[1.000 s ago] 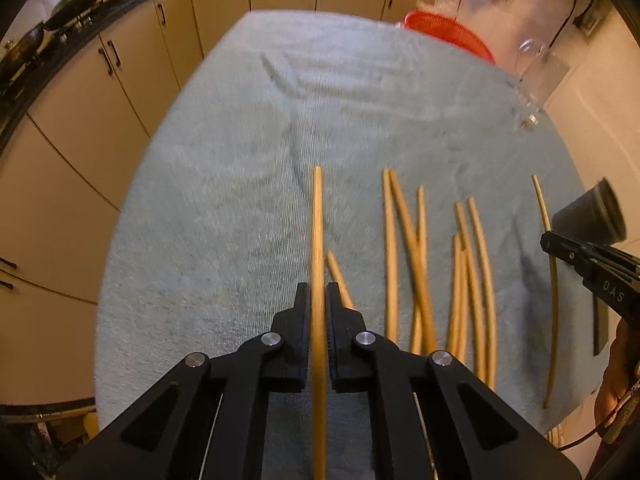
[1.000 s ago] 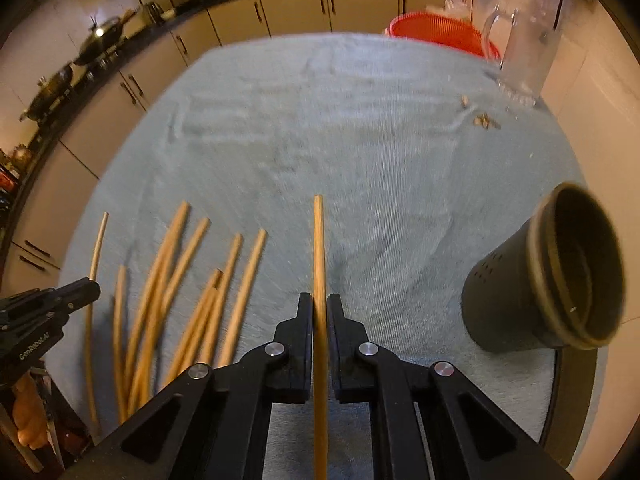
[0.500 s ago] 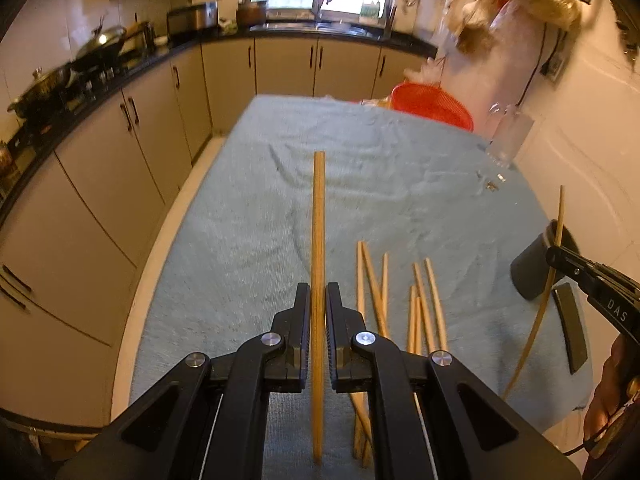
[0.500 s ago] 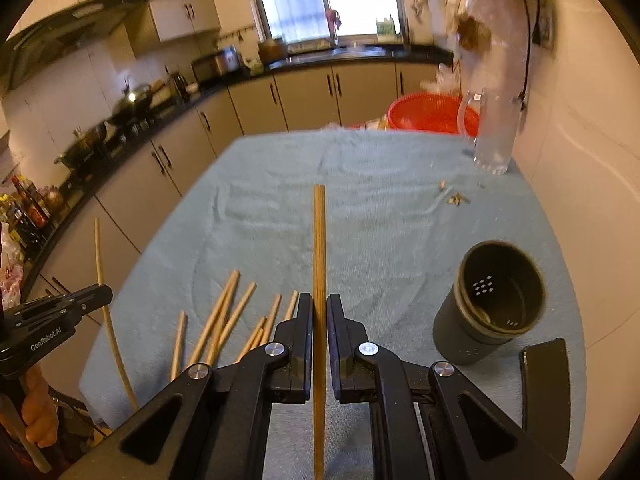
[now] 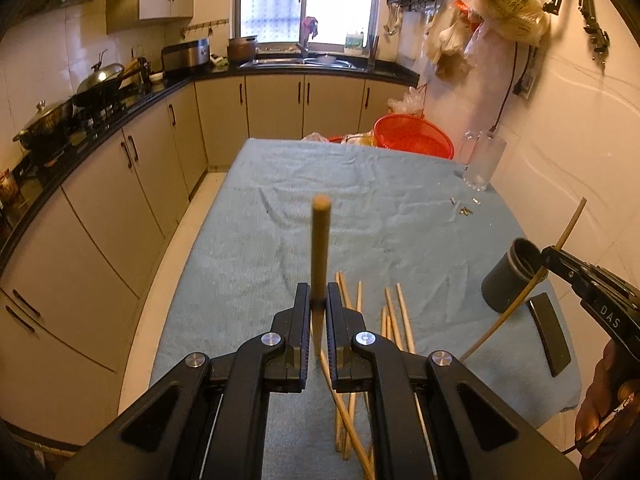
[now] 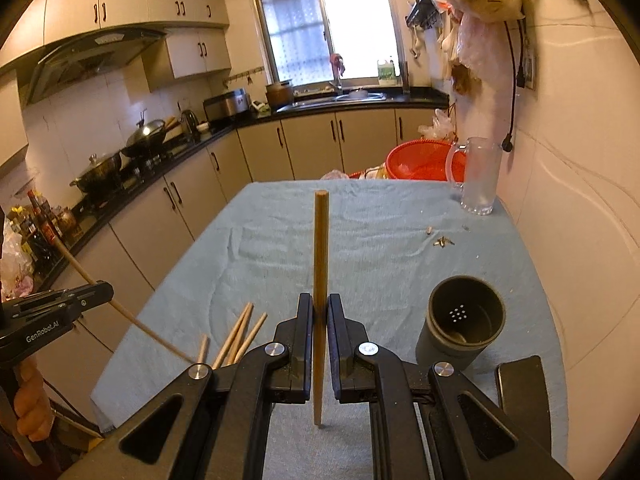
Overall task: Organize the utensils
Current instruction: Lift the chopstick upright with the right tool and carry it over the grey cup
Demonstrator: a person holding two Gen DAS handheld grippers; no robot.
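Both your claws are clamped on one chopstick each; the holder [image 6: 460, 320] stands just right of your right claw [image 6: 320, 312], whose chopstick [image 6: 321, 264] points forward, while your left claw [image 5: 319, 308] is farther away.

The worktop [image 6: 400, 256] is draped end to end in a rumpled pale blue towel [image 5: 360, 208]. A dark cylindrical holder [image 6: 460, 332] stands upright on it near the right edge, its mouth open and small holes showing in its bottom. Just beside the holder, on the near side, a flat black slab [image 6: 520, 392] lies on the cloth. Left of the holder, a loose bunch of wooden chopsticks [image 5: 394, 320] lies on the towel, some crossing. Beyond the holder, a few small scraps [image 6: 442, 242] lie scattered, and farther still a clear glass mug [image 6: 478, 178] stands at the far right corner.
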